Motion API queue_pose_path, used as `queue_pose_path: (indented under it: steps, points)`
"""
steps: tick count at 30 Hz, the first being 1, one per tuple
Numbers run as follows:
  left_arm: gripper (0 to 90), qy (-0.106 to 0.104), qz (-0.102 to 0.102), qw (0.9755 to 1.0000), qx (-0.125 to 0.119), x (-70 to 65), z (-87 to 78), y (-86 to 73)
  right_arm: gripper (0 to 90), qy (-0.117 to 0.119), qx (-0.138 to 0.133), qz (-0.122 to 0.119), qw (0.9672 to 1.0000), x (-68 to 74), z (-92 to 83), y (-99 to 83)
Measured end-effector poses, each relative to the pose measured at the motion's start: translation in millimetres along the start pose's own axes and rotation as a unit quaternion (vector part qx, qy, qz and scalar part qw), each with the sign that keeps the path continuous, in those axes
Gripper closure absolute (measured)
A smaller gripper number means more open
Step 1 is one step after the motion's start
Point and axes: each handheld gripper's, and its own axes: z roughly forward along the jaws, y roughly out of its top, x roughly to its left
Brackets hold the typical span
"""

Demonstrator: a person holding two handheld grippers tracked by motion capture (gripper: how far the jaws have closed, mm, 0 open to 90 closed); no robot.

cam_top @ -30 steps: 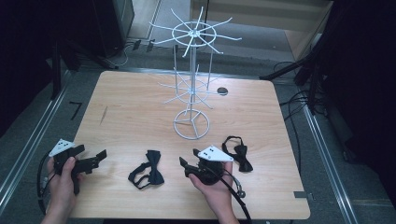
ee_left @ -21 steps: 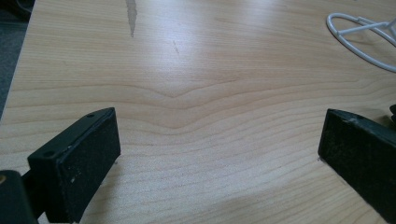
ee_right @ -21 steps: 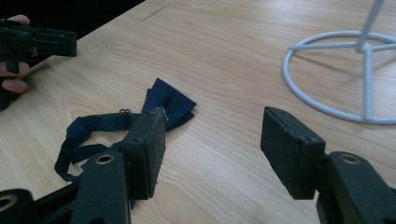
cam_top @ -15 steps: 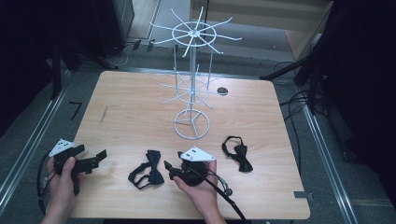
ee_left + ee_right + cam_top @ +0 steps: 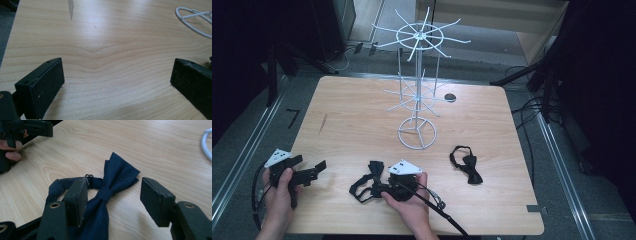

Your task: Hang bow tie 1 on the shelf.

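Observation:
A dark navy bow tie [image 5: 120, 173] with its strap lies flat near the table's front edge, and in the high view it [image 5: 364, 181] sits left of centre. My right gripper [image 5: 115, 188] stands open over it, one jaw on each side of the knot, the left pad [image 5: 76, 198] resting against the strap. In the high view that right gripper [image 5: 378, 189] points left. A second bow tie [image 5: 466, 166] lies to the right, apart from both grippers. My left gripper [image 5: 314, 170] is at the front left, open wide [image 5: 117, 82] over bare wood.
A white wire display rack [image 5: 417, 95] stands mid-table on a ring base [image 5: 417, 134]; the base rim [image 5: 192, 21] shows at the upper right of the left gripper view. The wooden table [image 5: 492, 130] has a dark round hole [image 5: 450, 97] near its back. The other hand [image 5: 11, 151] shows at upper left.
My right gripper has moved left, away from the right-hand bow tie, and now straddles the left-hand one. The left gripper has stayed put.

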Motion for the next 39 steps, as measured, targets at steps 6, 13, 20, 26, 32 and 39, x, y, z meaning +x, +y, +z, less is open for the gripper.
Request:
queue_pose_path:
  steps: [6, 13, 20, 26, 32, 39]
  points:
    - [0.0, 0.000, 0.000, 1.0000, 0.000, 0.0, 0.1, 0.0, 39.9, 0.000, 0.015, -0.002, 0.9999, 5.4, 10.7, -3.0]
    - [0.0, 0.000, 0.000, 1.0000, -0.001, 0.2, 0.1, 0.1, 39.8, -0.002, 0.033, -0.010, 0.9994, 7.8, 17.6, -6.9]
    - [0.0, 0.001, 0.001, 1.0000, -0.001, 0.0, 0.0, 0.0, 54.4, -0.021, 0.041, -0.022, 0.9987, 7.5, 18.7, -9.6]
    - [0.0, 0.001, 0.001, 1.0000, -0.001, 0.0, 0.1, 0.1, 64.5, -0.031, 0.044, -0.040, 0.9977, 8.8, 19.6, -12.9]
    - [0.0, -0.001, 0.000, 1.0000, 0.000, 0.2, 0.4, 0.1, 75.4, -0.025, 0.045, -0.038, 0.9980, 3.6, 16.1, -13.4]
    - [0.0, 0.000, 0.000, 1.0000, 0.000, -0.1, 0.3, 0.1, 78.3, -0.023, 0.008, -0.038, 0.9990, -0.6, 5.1, -10.4]
